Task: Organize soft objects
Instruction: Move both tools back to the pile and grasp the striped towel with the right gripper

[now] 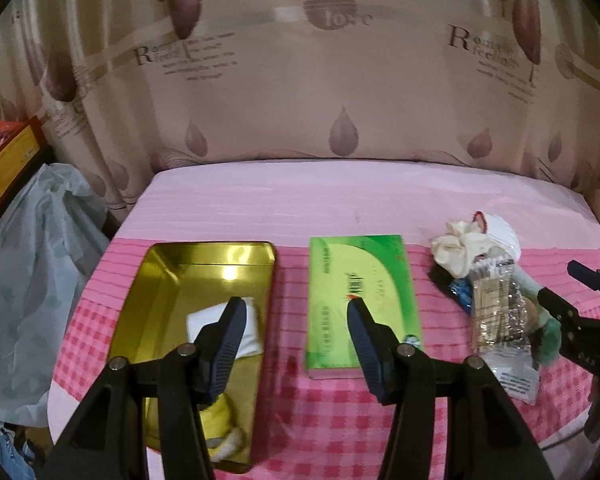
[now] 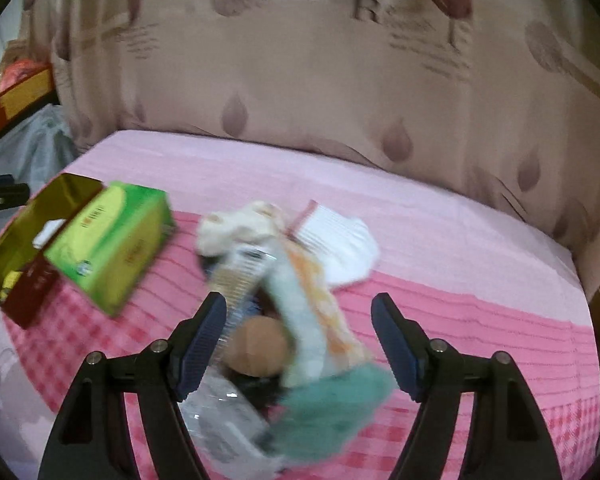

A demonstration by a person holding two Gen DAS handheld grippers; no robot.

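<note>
A: Where is the pile (image 2: pixel 284 320) found relative to the right gripper (image 2: pixel 300 344)?

B: Directly ahead and below, between its jaws, which are held apart and empty. The striped cloth (image 2: pixel 320 308) is laid with its long axis running away from the gripper, slightly leftward.

A: And the left gripper (image 1: pixel 296 340)?

B: Also held apart, nothing clamped. The tin (image 1: pixel 204 280) is seen just ahead to its left, the green box (image 1: pixel 360 300) ahead to its right; the pile is well off to its right. The right gripper is judged nearer.

Our left gripper (image 1: pixel 296 304) and right gripper (image 2: pixel 300 306) both tilt downward, jaws apart, gripping nothing.
</note>
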